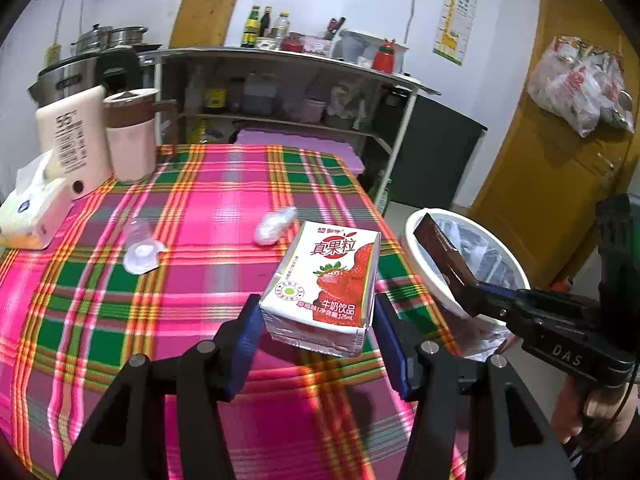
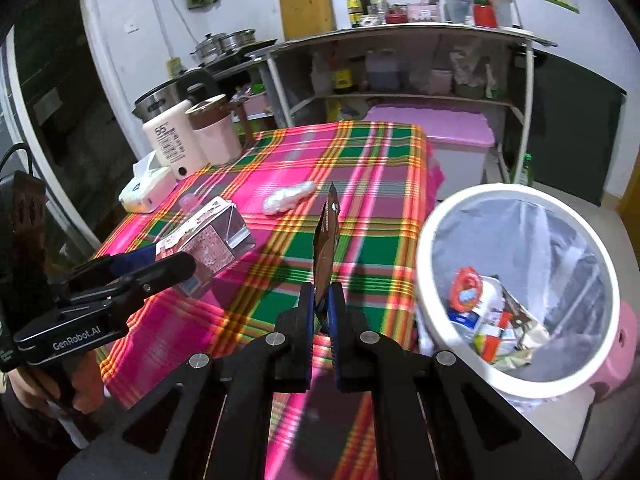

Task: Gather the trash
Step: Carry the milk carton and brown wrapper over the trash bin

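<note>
Table (image 1: 208, 208) under a pink-green plaid cloth, filling most of both views. Behind it a shelf unit (image 1: 280, 92) crowded with bottles and jars; a yellow door (image 1: 552, 152) to the right with a plastic bag (image 1: 580, 84) hung on it. Just beside the table's right edge, a white bin (image 2: 436, 280) lined with a clear bag, already holding wrappers and scraps at the bottom. At the far left corner of the table: a steel kettle (image 1: 68, 76), a cream bottle (image 1: 72, 132), a pink-and-brown jug (image 1: 132, 132), a tissue pack (image 1: 32, 208).

Left gripper (image 1: 316, 332) spread wide, blue pads on either side of a strawberry milk carton (image 1: 328, 280); carton clamped at its lower end, tilted, lifted off the cloth near the table's right edge. In the right wrist view, carton (image 2: 212, 236) seen from the side, clear of the table.

Right gripper (image 2: 322, 308) pressed together, pinching a flat brown wrapper (image 2: 326, 240) by its lower edge, wrapper standing upright from the pads. From the left wrist view, wrapper (image 1: 444, 256) hanging over the near rim of the bin.

Still on the cloth, well apart from both grippers: a crumpled white wad (image 1: 276, 226) near the middle, a clear plastic cup (image 1: 140, 244) on its side to the left.
</note>
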